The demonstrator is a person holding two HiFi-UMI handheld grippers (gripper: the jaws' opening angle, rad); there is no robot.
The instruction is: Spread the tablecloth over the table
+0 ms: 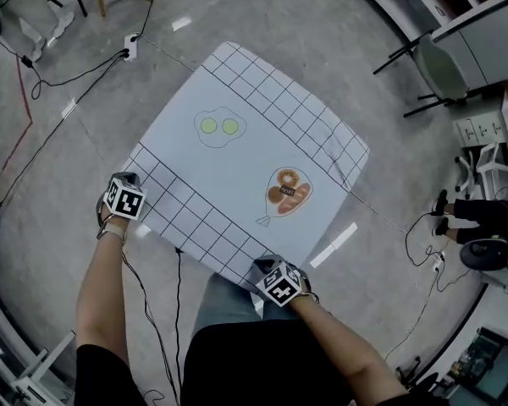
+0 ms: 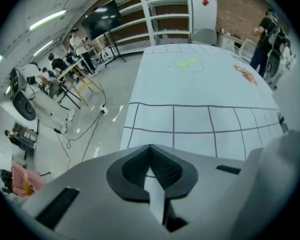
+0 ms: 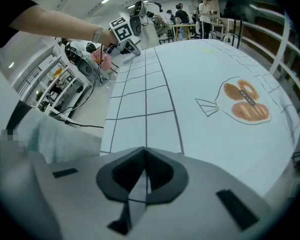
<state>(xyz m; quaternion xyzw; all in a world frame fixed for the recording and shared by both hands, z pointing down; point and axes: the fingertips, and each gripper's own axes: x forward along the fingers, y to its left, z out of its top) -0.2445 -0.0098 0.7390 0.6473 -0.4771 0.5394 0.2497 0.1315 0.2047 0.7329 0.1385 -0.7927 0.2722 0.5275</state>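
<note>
Head view is showing us standing at the table's near edge, with the white fabric tablecloth with black grid bands (image 1: 254,155) lying flat over the whole top, so that the table itself is hidden beneath it. We are holding the tablecloth by its two near corners. The left gripper (image 1: 127,197) is sitting at the near left corner and the right gripper (image 1: 279,282) at the near right corner, just in front of our body. Both tongs are clenched, and each gripper view is showing a thin fold of the tablecloth pinched between the dark pads.

The printed pair of green circles (image 1: 218,126) is lying toward the far side, and the orange printed figure (image 1: 288,189) toward the right edge. Between them the surface is looking smooth.

We are judging that the spreading step is nearly done and that we are settling the near hem into place. The next move, as we are reading it, is calling for a light, even pull toward us to square the hem with the table edge. After that, both corners should be let go together, so that the tablecloth is not dragged askew.
</note>
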